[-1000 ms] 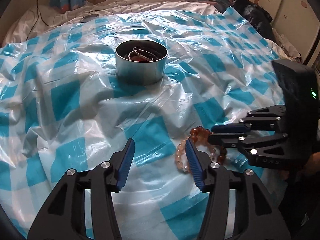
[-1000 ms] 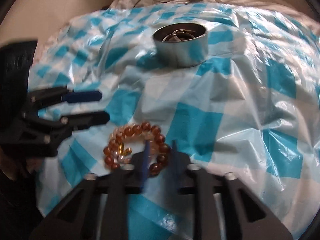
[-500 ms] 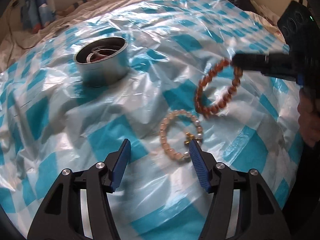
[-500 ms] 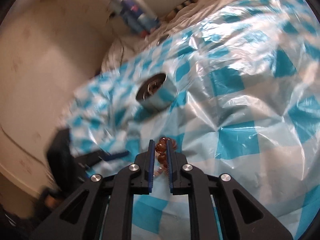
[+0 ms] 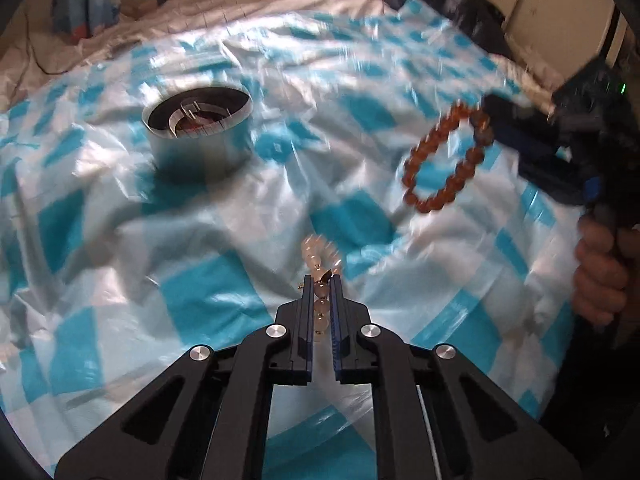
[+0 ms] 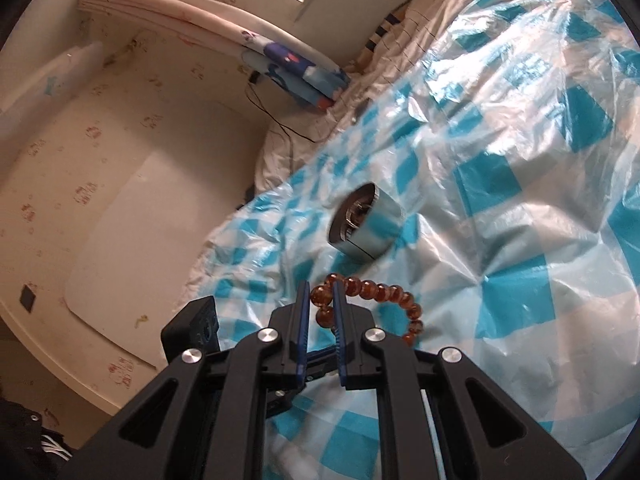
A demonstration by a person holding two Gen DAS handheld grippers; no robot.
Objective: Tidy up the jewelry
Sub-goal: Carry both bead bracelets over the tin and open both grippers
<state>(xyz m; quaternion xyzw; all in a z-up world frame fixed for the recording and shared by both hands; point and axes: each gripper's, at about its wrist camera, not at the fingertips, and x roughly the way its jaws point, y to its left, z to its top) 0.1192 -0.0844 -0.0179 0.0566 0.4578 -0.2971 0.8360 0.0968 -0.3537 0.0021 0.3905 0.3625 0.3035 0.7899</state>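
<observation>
Left-wrist view shows a bed spread with a crinkled plastic sheet [image 5: 200, 300] in blue and white checks, glossy where the light strikes it. Beyond its far edge lies pale bedding [image 5: 240, 4], and a cable [image 6: 276, 120] trails across it toward the wall. From my right-wrist view I see a cream wall [image 6: 120, 128] marked with small reddish prints, and a folded blue patterned cloth [image 6: 296, 76] at the head of the bed.

A round metal tin [image 5: 199, 128] stands on the sheet with something metallic inside; I cannot tell what.

My left claw [image 5: 321, 292] is clamped on the pale bead bracelet [image 5: 320, 256], whose beads sit between the pads while its loop sticks out past the tips. My right claw [image 6: 321, 300] is closed on the amber bead bracelet [image 6: 376, 292], which hangs clear of the sheet, to the right of the tin in my left-wrist view. My right hand [image 5: 600, 272] wraps the handle.

A second ago my left claw stood wide apart over the sheet, with both bracelets lying together near my right claw. Its jaws have just been closing, and the pale bracelet is now between them. The amber bracelet, then on the sheet, has been lifted off it.
</observation>
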